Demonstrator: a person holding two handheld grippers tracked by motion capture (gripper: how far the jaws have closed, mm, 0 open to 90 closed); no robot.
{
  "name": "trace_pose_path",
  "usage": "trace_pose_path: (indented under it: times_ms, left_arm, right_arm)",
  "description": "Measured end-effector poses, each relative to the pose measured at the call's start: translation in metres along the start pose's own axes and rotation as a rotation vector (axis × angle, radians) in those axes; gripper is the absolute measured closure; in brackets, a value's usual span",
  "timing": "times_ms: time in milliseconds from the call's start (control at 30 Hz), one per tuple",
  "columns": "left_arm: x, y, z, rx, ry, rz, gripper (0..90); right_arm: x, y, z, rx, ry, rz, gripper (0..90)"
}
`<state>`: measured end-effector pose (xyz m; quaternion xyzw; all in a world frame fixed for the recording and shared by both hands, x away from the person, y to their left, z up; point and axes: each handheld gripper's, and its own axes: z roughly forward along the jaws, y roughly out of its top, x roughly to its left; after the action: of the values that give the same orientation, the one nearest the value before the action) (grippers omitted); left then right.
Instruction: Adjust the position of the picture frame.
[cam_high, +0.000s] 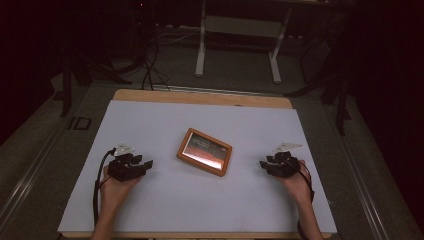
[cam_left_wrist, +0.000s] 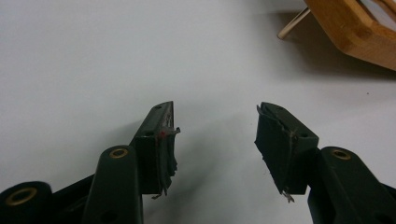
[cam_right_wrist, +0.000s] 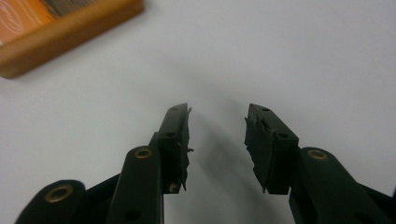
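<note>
A wooden picture frame (cam_high: 204, 151) lies near the middle of the white table cover (cam_high: 150, 200), turned at a slant, its glass reflecting a reddish print that is too dim to read. The left gripper (cam_high: 145, 164) and right gripper (cam_high: 262, 164) rest low on either side of it, well apart from it, jaws parted with nothing between them. Flanking it this way probably sets up a two-sided approach to its edges.

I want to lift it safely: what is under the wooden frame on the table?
The wooden frame sits on the white sheet covering the table. In the left gripper view a thin light-coloured rod shows beneath its raised edge. The rest underneath is covered by the frame.
</note>
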<state>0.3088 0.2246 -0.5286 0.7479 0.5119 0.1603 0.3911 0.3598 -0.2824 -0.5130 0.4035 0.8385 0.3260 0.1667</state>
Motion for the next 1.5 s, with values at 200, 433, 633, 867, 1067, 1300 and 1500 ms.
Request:
trace_pose_path:
  times_ms: [200,433,633,867,1067,1300,1500]
  left_arm:
    - [-0.001,0.000,0.002,0.011,0.005,0.012,46.8]
    - [-0.004,0.001,0.003,0.009,-0.023,0.011,47.0]
    - [-0.010,0.001,0.003,0.010,-0.036,0.027,49.8]
    - [-0.020,0.009,0.000,0.002,-0.074,0.027,49.1]
    - [-0.028,0.015,0.002,-0.002,-0.107,0.021,46.5]
    - [-0.035,0.023,0.008,-0.019,-0.145,-0.008,41.4]
    - [-0.041,0.034,0.018,-0.025,-0.197,-0.042,35.8]
  right_arm:
    - [0.007,0.016,0.011,0.005,0.021,-0.034,59.1]
    - [0.016,0.034,0.021,-0.008,0.062,-0.059,59.1]
    - [0.021,0.053,0.026,-0.024,0.096,-0.080,58.7]
    - [0.028,0.063,0.036,-0.028,0.131,-0.104,57.5]
    - [0.039,0.067,0.041,-0.036,0.163,-0.120,51.5]
    - [0.053,0.076,0.045,-0.031,0.189,-0.161,42.7]
    - [0.060,0.080,0.050,-0.025,0.203,-0.175,35.5]
